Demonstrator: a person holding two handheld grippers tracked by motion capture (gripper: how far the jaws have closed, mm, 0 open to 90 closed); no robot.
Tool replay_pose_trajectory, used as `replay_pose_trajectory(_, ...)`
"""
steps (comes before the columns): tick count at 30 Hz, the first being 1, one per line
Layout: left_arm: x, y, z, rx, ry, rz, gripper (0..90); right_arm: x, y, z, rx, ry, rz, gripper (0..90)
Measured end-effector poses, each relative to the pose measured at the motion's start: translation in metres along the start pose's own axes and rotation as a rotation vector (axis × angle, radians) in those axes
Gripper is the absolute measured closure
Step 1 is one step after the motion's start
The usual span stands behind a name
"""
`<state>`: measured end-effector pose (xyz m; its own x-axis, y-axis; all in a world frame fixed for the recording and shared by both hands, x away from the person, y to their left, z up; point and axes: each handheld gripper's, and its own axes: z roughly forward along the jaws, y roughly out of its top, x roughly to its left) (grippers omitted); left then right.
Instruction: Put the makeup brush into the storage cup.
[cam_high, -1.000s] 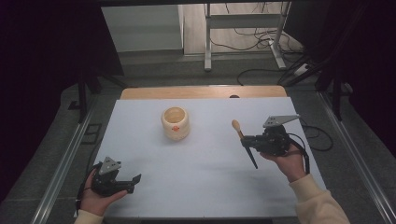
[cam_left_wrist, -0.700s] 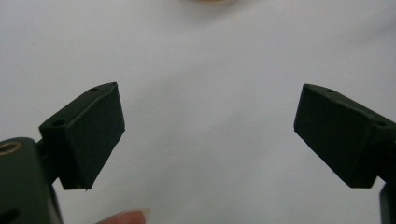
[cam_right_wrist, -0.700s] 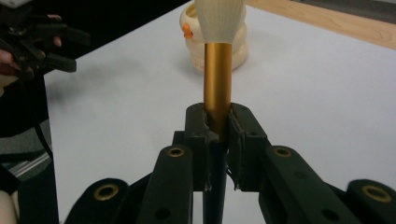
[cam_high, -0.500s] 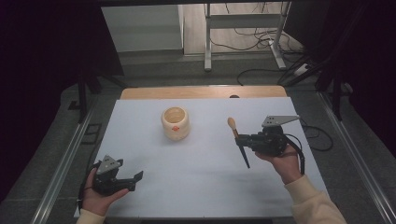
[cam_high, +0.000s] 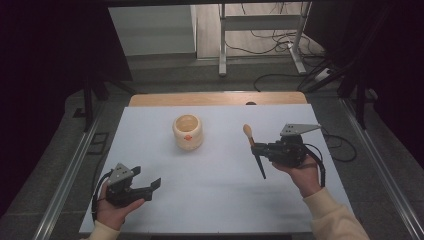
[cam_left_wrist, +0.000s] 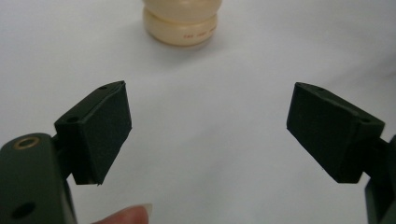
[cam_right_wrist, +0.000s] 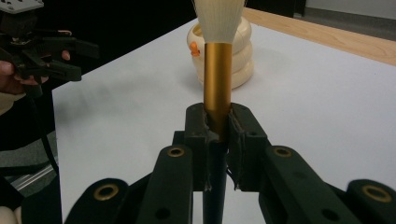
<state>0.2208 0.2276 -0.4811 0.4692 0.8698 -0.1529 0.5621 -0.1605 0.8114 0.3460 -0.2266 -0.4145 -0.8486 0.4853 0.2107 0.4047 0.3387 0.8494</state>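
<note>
A cream ribbed pot (cam_high: 187, 132) with an orange mark stands upright on the white table sheet (cam_high: 215, 195), its base also visible (cam_left_wrist: 182, 23). My right gripper (cam_high: 260, 149) is shut on a brush (cam_high: 260, 167) with a dark handle, a gold ferrule (cam_right_wrist: 218, 74) and pale bristles. It holds the brush above the sheet to the right of the pot (cam_right_wrist: 240, 56), bristles pointing away from the person. My left gripper (cam_high: 148, 180) rests at the near left, open. Its jaws have just been closing slightly, with nothing between the pads (cam_left_wrist: 102, 130).
A wooden strip (cam_high: 215, 98) runs along the table's far edge. Metal rails flank both sides. Cables lie on the floor beyond the table. A fingertip (cam_left_wrist: 128, 215) shows below the left jaw. The left gripper (cam_right_wrist: 70, 56) appears far off in the right gripper view.
The brush in my right gripper has shifted slightly to the left, toward the pot. The left hand has stayed in place.
</note>
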Motion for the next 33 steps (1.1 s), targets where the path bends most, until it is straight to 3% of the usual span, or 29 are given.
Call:
replay_pose_trajectory(14,-0.023,0.015,0.025,0.006,-0.062,0.006,15.5,0.001,0.001,-0.001,-0.034,-0.001,-0.016,79.2)
replay_pose_trajectory(23,-0.034,0.021,0.036,0.014,-0.086,0.021,15.5,0.000,-0.001,0.000,-0.029,-0.005,-0.010,79.2)
replay_pose_trajectory(29,-0.034,0.021,0.036,0.014,-0.087,0.020,15.5,0.000,-0.002,0.001,-0.063,0.001,0.016,79.2)
replay_pose_trajectory(33,-0.033,0.022,0.036,0.013,-0.089,0.014,15.5,-0.001,-0.004,0.004,-0.105,0.012,0.067,79.2)
